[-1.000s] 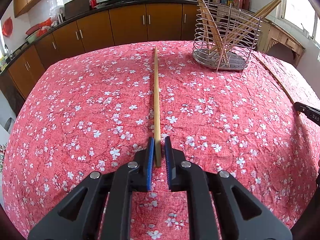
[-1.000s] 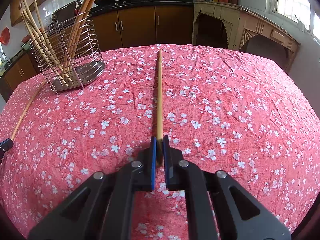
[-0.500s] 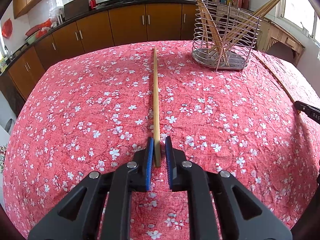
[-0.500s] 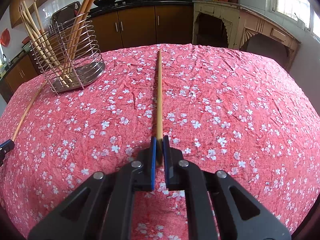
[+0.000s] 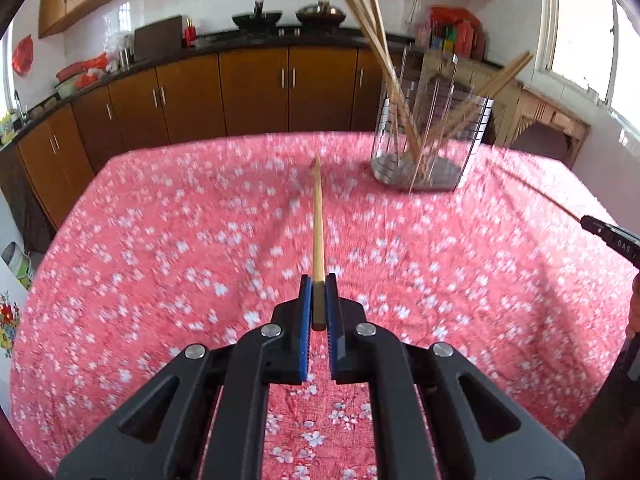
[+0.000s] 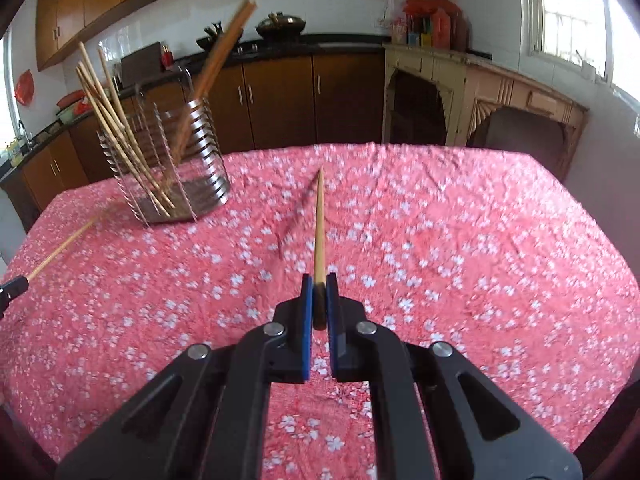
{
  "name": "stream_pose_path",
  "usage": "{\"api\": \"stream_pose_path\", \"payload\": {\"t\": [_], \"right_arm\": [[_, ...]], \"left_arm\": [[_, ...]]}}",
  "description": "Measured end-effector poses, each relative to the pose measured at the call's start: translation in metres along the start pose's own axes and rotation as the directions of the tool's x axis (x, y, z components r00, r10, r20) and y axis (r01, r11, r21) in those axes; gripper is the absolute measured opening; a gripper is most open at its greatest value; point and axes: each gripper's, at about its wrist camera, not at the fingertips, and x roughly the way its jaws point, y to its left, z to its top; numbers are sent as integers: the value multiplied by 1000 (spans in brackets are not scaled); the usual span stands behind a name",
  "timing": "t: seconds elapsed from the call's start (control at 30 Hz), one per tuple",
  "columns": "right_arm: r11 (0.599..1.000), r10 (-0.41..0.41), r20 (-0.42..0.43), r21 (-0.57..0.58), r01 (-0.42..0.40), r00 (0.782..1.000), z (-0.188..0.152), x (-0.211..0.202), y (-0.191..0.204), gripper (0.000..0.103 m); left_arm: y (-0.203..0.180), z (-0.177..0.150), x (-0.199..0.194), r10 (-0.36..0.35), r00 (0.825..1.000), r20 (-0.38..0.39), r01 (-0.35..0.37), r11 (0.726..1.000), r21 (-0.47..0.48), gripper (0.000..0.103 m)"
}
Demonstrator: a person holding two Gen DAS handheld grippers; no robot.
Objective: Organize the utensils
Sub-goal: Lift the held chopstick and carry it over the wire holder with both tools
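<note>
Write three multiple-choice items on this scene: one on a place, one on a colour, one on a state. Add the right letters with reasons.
1. Seen from the left wrist camera, the wire holder stands
A. at the far right of the table
B. at the near left
C. on the counter

2. The tablecloth is
A. plain blue
B. red with white flowers
C. green striped

3. The left tool is
A. wide open
B. shut on nothing
C. shut on a chopstick

Key: 1 A, the holder sits right of the held stick, far back. 2 B, white blossoms cover red cloth. 3 C, the blue pads press the stick's end.
</note>
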Motion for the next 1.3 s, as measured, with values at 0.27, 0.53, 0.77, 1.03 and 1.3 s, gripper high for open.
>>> {"api": "stream_pose_path", "payload": {"t": [0.27,0.53,0.77,1.03,1.3], "right_arm": [[1000,17,141,-11,-16,990,25,-48,4,7],[1000,16,257,-4,-15,966,59,-75,6,7],[999,40,313,16,-47,949,91,-86,8,7],[996,82,325,15,-92,942,112,-96,15,7],[987,155,346,-6,-163,925,128,-121,23,7]], "left_arm": [[9,35,-44,21,985,169,-11,998,-57,7],[15,68,-61,45,964,263,-19,995,-103,7],[13,96,-67,64,948,313,-32,994,-107,7],[9,111,-76,72,936,346,-42,995,-93,7],[5,123,-91,62,924,376,-32,996,-85,7]]}}
